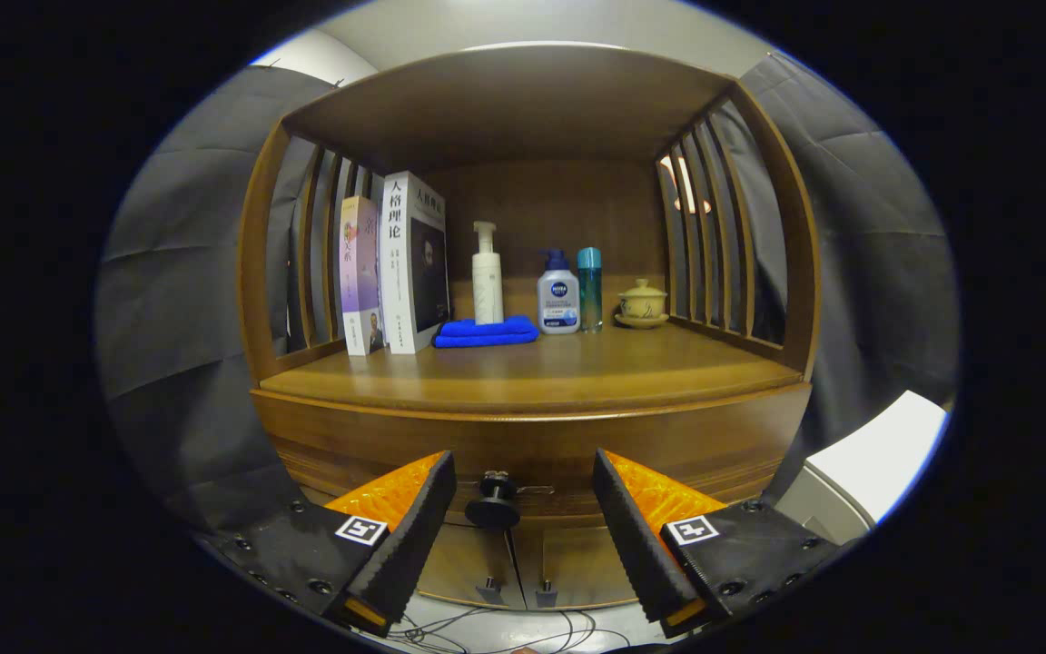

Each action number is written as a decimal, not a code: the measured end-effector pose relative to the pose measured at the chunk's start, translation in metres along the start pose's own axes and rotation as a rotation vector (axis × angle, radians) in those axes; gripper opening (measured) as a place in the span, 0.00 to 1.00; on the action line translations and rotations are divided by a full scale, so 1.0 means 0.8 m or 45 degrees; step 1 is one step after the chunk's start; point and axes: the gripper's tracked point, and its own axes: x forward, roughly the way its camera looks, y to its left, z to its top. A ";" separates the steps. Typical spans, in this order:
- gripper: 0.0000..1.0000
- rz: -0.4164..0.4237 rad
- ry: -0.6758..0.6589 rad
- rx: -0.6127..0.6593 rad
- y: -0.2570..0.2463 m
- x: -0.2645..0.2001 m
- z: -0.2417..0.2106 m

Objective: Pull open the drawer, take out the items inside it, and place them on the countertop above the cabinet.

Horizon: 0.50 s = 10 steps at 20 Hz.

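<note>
The drawer is not yet pulled open; its knob sits between the wide-open jaws, untouched. Opening, emptying and placing on the desk all remain.

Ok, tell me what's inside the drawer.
Can't tell: the drawer is shut, so its contents are hidden. Its knob sits between the open gripper fingers, untouched.

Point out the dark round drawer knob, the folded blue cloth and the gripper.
Dark round drawer knob (492,506): gripper view, on its round front face.
Folded blue cloth (485,331): gripper view, middle of its front fold.
Gripper (523,509): gripper view, open, midway between its fingertips, knob between them.
</note>
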 end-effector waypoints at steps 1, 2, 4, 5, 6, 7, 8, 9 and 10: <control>0.96 -0.011 0.000 0.007 -0.001 0.007 -0.003; 0.96 -0.016 0.006 0.018 -0.001 0.013 -0.010; 0.96 -0.007 0.035 0.036 0.003 0.024 -0.024; 0.96 -0.004 0.049 0.044 0.005 0.028 -0.032; 0.96 0.004 0.059 0.045 0.009 0.032 -0.038; 0.96 0.004 0.063 0.036 0.011 0.034 -0.043; 0.96 -0.002 0.066 0.019 0.012 0.038 -0.049; 0.96 -0.013 0.068 0.002 0.010 0.042 -0.052; 0.96 -0.020 0.071 -0.007 0.010 0.046 -0.056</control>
